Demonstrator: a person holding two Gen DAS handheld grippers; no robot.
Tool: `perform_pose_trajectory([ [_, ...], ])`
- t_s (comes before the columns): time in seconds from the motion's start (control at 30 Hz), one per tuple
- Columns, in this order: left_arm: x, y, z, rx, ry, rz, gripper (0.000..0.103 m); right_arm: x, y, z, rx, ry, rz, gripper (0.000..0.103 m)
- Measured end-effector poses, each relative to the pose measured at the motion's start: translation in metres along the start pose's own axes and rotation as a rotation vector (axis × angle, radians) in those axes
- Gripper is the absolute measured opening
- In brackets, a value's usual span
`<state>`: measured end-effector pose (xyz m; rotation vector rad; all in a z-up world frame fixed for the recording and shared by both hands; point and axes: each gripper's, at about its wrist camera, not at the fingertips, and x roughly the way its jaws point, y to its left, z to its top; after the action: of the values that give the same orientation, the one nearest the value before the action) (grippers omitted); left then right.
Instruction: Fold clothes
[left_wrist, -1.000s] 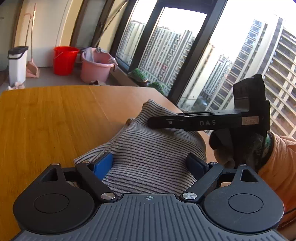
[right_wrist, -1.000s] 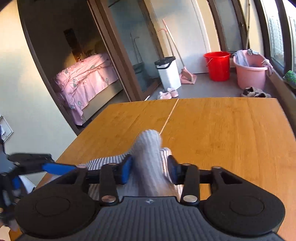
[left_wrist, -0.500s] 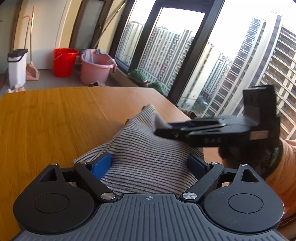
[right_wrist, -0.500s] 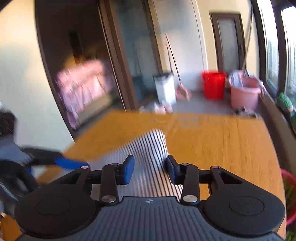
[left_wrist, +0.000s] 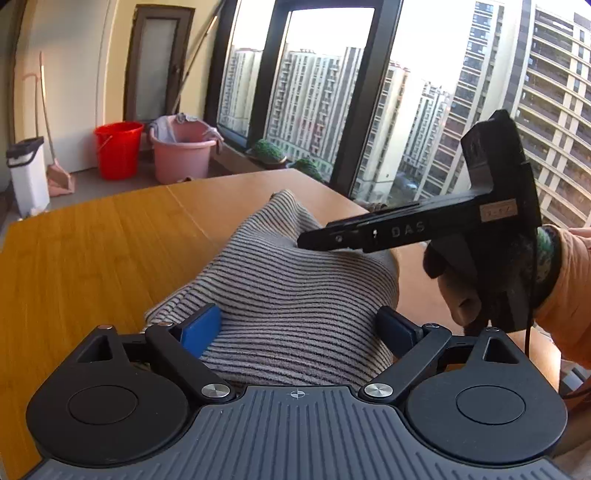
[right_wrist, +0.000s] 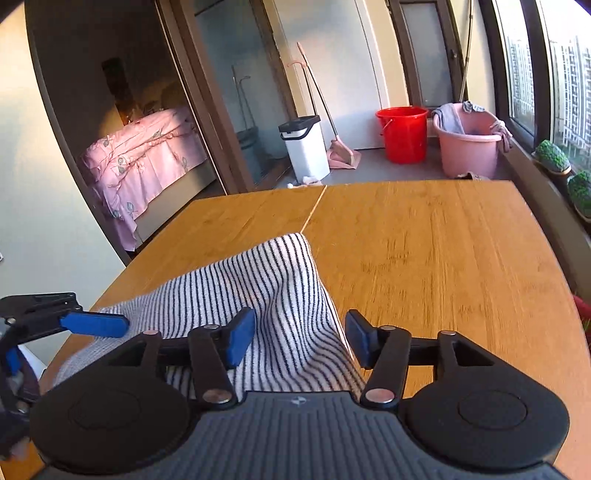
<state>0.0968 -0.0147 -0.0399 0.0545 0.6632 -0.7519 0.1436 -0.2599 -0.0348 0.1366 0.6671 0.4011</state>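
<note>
lettering "das" on right gripper (left_wrist: 317, 240) | just opening, striped garment (right_wrist: 266, 295) between – left gripper (left_wrist: 299, 328) wide, unclamped

Both cams ride the claws, tilted down, close over the worktop (left_wrist: 92, 240). Left wrist view faces the windows, right claw (left_wrist: 306, 240) at frame right. Right wrist view faces the bedroom doorway, left claw (right_wrist: 110, 325) at lower left. Shared: striped cloth (right_wrist: 266, 280), red bucket (left_wrist: 118, 149), pink tub (right_wrist: 467, 149).
</note>
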Motion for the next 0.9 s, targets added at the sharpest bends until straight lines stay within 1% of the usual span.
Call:
perform_pose_trajectory([
  [0.03,0.000,0.001,0.000,-0.003,-0.001,-0.002,0.096,-0.005,0.004,0.004,-0.025,-0.027,0.006,0.091],
  [0.07,0.000,0.003,0.000,-0.010,-0.004,-0.006,0.096,-0.009,0.009,0.009,-0.053,-0.060,0.010,0.099],
  [0.1,0.001,0.004,0.000,-0.018,-0.006,-0.010,0.096,-0.013,0.014,0.013,-0.084,-0.095,0.010,0.103],
  [0.13,0.001,0.005,-0.001,-0.024,-0.008,-0.013,0.096,-0.013,0.019,0.017,-0.108,-0.116,0.012,0.103],
  [0.2,0.000,0.005,-0.001,-0.028,-0.009,-0.014,0.097,-0.004,0.026,0.025,-0.130,-0.093,0.016,0.103],
  [0.23,0.001,0.005,-0.002,-0.029,-0.009,-0.013,0.097,0.006,0.029,0.027,-0.133,-0.050,-0.008,0.103],
  [0.3,0.002,0.006,-0.003,-0.036,-0.007,-0.002,0.097,0.037,0.031,0.021,-0.142,0.067,-0.075,0.103],
  [0.37,0.002,0.010,-0.004,-0.053,-0.004,0.005,0.100,0.048,0.020,0.019,-0.062,0.085,-0.048,0.103],
  [0.47,0.001,0.011,-0.007,-0.061,-0.002,-0.001,0.102,0.046,0.007,0.019,0.029,0.113,-0.003,0.103],
  [0.57,-0.001,0.007,-0.009,-0.054,-0.001,0.001,0.103,0.039,-0.002,0.011,0.112,0.126,0.031,0.103],
  [0.63,-0.001,0.007,-0.008,-0.054,-0.001,-0.002,0.103,0.038,-0.018,0.004,0.237,0.183,0.104,0.103],
  [0.7,-0.002,0.007,-0.009,-0.055,-0.002,-0.006,0.103,0.034,-0.026,-0.002,0.286,0.182,0.163,0.103],
  [0.73,-0.003,0.007,-0.009,-0.056,-0.002,-0.008,0.103,0.032,-0.027,-0.004,0.285,0.188,0.173,0.103],
  [0.83,-0.005,0.008,-0.010,-0.062,-0.003,-0.010,0.103,0.020,-0.023,-0.006,0.267,0.170,0.154,0.103],
  [0.9,-0.007,0.008,-0.011,-0.066,-0.003,-0.011,0.103,0.003,-0.017,-0.006,0.221,0.121,0.125,0.103],
])
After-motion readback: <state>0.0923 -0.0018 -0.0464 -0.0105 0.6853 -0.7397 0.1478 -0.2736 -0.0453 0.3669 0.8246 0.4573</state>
